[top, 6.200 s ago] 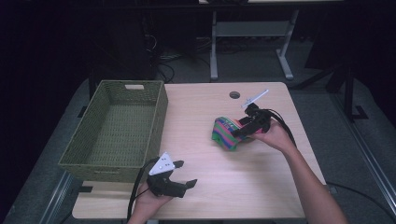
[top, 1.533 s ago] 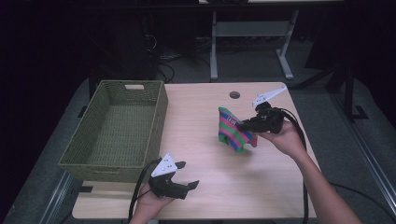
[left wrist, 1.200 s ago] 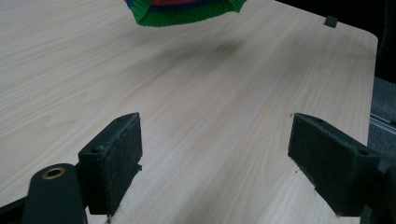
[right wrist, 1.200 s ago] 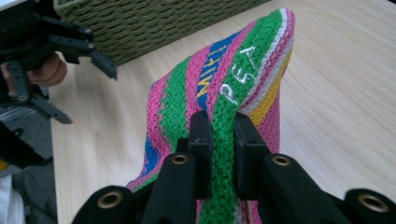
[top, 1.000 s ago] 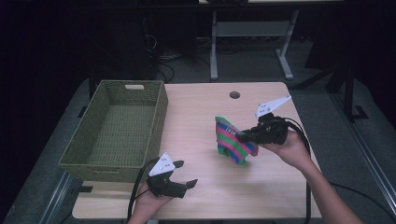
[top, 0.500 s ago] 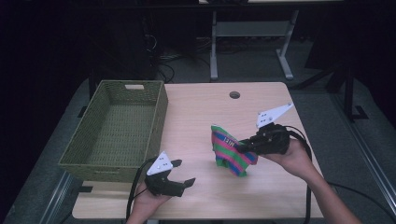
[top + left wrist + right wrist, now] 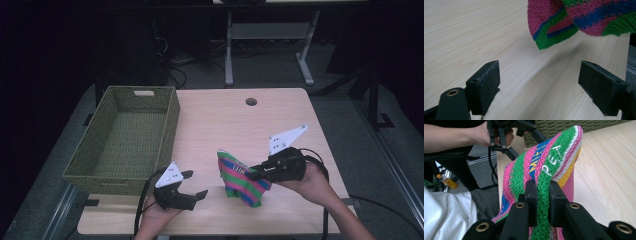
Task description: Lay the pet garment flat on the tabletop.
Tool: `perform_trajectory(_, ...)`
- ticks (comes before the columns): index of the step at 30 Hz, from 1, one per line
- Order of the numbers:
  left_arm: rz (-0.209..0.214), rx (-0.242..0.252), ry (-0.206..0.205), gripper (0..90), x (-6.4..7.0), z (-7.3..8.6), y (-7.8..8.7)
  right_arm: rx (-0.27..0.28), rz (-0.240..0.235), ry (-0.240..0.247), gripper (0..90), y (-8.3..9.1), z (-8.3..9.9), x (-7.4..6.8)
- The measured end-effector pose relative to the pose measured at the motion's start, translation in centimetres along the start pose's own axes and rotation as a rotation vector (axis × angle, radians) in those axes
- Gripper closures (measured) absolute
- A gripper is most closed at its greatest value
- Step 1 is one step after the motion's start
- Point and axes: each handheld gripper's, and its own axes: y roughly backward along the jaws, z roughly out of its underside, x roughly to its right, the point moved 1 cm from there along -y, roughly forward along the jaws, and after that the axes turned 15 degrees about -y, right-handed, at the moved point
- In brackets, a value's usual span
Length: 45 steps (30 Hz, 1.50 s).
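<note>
Striped knit cloth clamped in right tool, seemingly lifted over pale wooden table; left tool apart.

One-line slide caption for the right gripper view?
Right tongs shut on a fold of the striped knitted cloth; left tongs beyond, near the wicker basket.

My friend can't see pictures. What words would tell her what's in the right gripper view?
The right hand-held gripper pinches a striped knitted cloth in pink, green, blue and yellow between its two black jaws, above a pale wooden table. Behind, a person's hand holds the left hand-held gripper near a green woven basket.
</note>
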Motion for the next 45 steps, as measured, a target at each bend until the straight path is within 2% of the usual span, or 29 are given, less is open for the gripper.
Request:
perform_trajectory(7, -0.004, 0.002, -0.002, 17.2, 0.0, -0.1, 0.2, -0.011, -0.029, 0.023, 79.5, -0.6, 0.4, -0.8)
perform_trajectory(8, -0.003, 0.002, -0.003, 17.2, -0.1, 0.0, 0.2, -0.014, -0.050, 0.021, 79.4, -0.8, 0.5, -1.0)
perform_trajectory(12, -0.005, -0.002, 0.002, 17.2, -0.1, 0.0, 0.3, -0.024, -0.072, 0.024, 79.5, -1.1, 1.0, -1.5)
perform_trajectory(24, -0.007, -0.002, 0.005, 17.2, 0.0, 0.1, 0.2, -0.059, -0.104, 0.016, 79.4, -2.4, 2.0, -1.7)
perform_trajectory(31, -0.012, 0.000, 0.005, 17.3, -0.1, 0.1, 0.3, -0.077, -0.113, 0.011, 79.4, -3.4, 2.1, -1.2)
perform_trajectory(35, -0.011, -0.001, 0.004, 17.3, -0.1, 0.1, 0.3, -0.080, -0.123, -0.014, 79.3, -3.6, 2.0, -0.6)
perform_trajectory(38, -0.009, 0.001, 0.001, 17.3, -0.1, 0.1, 0.3, -0.090, -0.136, -0.035, 79.2, -4.1, 2.0, 0.7)
perform_trajectory(39, -0.010, 0.005, 0.004, 17.3, 0.0, 0.1, 0.2, -0.090, -0.136, -0.035, 79.2, -4.1, 2.0, 0.7)
perform_trajectory(40, -0.009, 0.002, 0.000, 17.2, -0.1, 0.1, 0.3, -0.085, -0.142, -0.054, 79.1, -4.2, 1.9, 1.4)
perform_trajectory(45, -0.003, -0.001, 0.002, 17.3, -0.1, 0.1, 0.2, -0.085, -0.154, -0.084, 78.9, -4.4, 1.7, 2.5)
